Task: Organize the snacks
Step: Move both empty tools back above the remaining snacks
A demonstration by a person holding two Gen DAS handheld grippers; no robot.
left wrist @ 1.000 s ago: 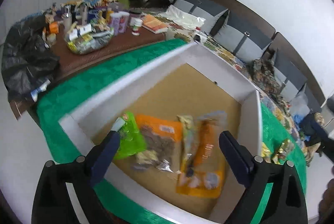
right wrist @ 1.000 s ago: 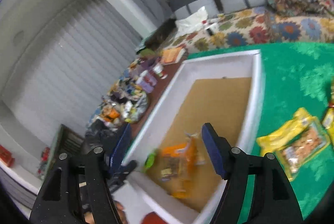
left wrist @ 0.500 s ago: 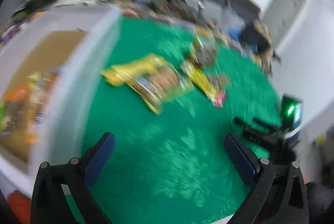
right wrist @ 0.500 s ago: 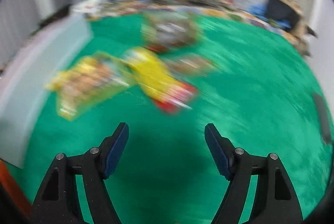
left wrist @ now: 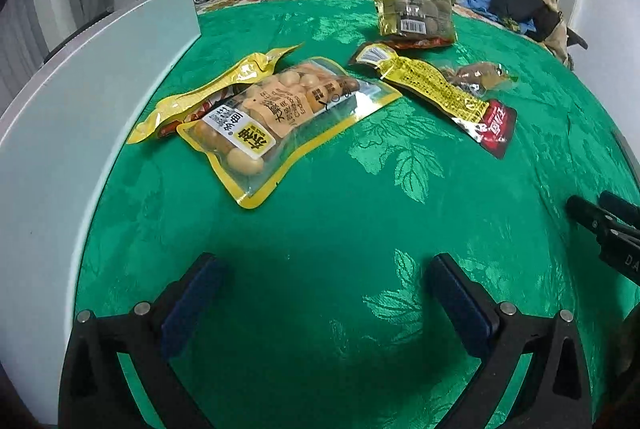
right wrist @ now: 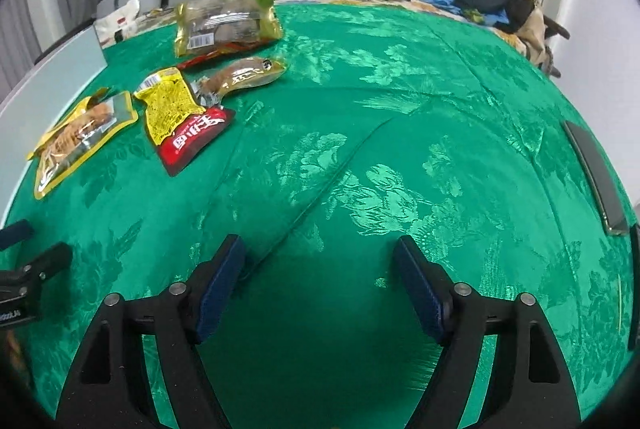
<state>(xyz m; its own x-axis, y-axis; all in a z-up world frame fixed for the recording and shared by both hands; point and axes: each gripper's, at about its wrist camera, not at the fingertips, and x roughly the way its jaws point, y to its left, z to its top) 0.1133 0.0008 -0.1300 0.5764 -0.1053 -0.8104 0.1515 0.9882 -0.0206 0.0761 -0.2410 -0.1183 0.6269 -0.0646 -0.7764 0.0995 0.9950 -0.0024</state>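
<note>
Left claw [left wrist: 320, 285] spread wide, empty, over green desk [left wrist: 360, 229]; right claw [right wrist: 318, 269] likewise released, gripping nothing. Yellow-edged snack pouch [left wrist: 276, 113] flat beside white box wall [left wrist: 80, 101]; yellow-red packet [left wrist: 440, 89] near it.

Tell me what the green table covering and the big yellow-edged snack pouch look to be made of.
Green table covering: seemingly woven fabric with a satiny sheen; a leaf pattern glints and a crease runs across it.
Yellow-edged snack pouch: apparently glossy plastic film; its clear window shows round pale pieces and glare streaks its surface.
</note>
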